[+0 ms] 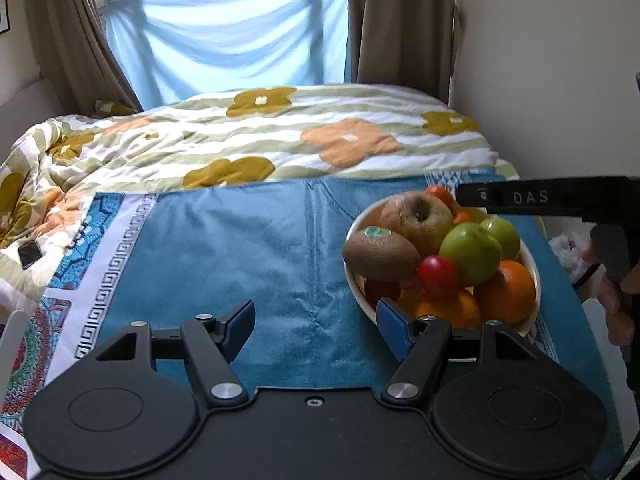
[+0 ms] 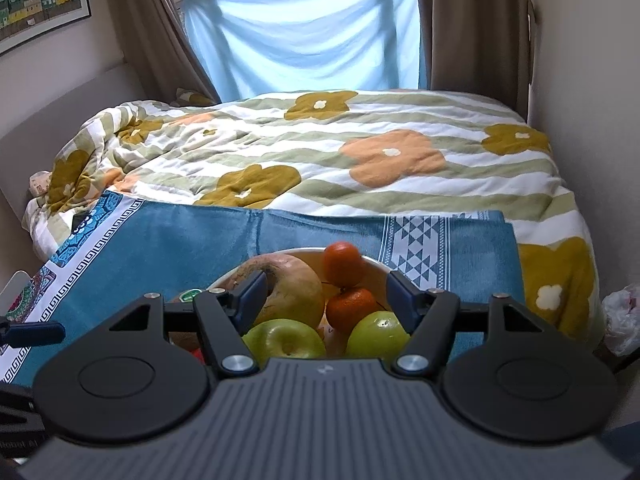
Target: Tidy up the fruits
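A white bowl heaped with fruit stands on a blue cloth. It holds a kiwi, a bruised apple, green apples, a small red fruit and oranges. My left gripper is open and empty over the cloth, its right finger at the bowl's near rim. My right gripper is open and empty just above the bowl, over the bruised apple, two mandarins and green apples.
The cloth lies on a bed with a flowered duvet. A phone lies at the left. The right gripper's body reaches over the bowl. A wall is at the right, a plastic bag below it.
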A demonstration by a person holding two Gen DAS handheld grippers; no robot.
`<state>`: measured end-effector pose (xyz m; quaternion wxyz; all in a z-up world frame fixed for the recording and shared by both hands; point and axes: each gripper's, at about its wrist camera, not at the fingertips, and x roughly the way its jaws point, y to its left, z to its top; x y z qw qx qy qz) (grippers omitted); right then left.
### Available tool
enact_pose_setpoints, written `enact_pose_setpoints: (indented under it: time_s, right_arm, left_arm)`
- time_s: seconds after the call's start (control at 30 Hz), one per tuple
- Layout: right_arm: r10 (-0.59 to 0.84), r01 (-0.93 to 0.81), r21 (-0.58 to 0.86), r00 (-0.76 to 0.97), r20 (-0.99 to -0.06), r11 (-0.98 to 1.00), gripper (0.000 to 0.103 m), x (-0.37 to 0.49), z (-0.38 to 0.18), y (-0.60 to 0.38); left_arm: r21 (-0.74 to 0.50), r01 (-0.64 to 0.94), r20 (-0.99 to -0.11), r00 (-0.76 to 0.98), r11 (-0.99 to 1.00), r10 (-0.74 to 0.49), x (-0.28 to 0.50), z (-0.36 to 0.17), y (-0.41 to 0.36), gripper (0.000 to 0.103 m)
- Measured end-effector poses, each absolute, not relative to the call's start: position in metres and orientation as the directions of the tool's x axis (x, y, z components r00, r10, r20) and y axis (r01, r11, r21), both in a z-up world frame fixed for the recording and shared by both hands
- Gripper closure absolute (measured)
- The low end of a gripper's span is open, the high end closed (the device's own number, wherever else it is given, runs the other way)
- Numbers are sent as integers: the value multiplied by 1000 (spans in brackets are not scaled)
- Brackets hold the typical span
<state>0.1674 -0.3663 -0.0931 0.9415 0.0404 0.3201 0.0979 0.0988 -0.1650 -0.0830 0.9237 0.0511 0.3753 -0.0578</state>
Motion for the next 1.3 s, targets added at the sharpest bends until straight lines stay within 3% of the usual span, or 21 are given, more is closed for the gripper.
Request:
enact_pose_setpoints:
  time_s: [0.47, 0.63, 0.83, 1.3]
  right_arm:
    - [100, -70, 77, 838, -536, 995, 22, 67, 0, -310]
    - [44, -16, 55, 841, -539, 998, 2, 26, 21, -283]
    - [1, 33, 49, 824, -567, 998, 0, -10, 24, -257]
    - [-64, 95, 23, 813, -579, 995, 0, -43, 9, -233]
  left_arm:
    - [41, 153, -579, 809, 987, -101, 44, 3, -96, 31]
    - [39, 144, -551, 829, 989, -99, 25, 23, -71, 22]
    - [59, 131, -538, 839, 990, -79, 5, 28, -49, 0]
    - [63, 118, -552, 831, 991, -64, -27, 16, -22, 0]
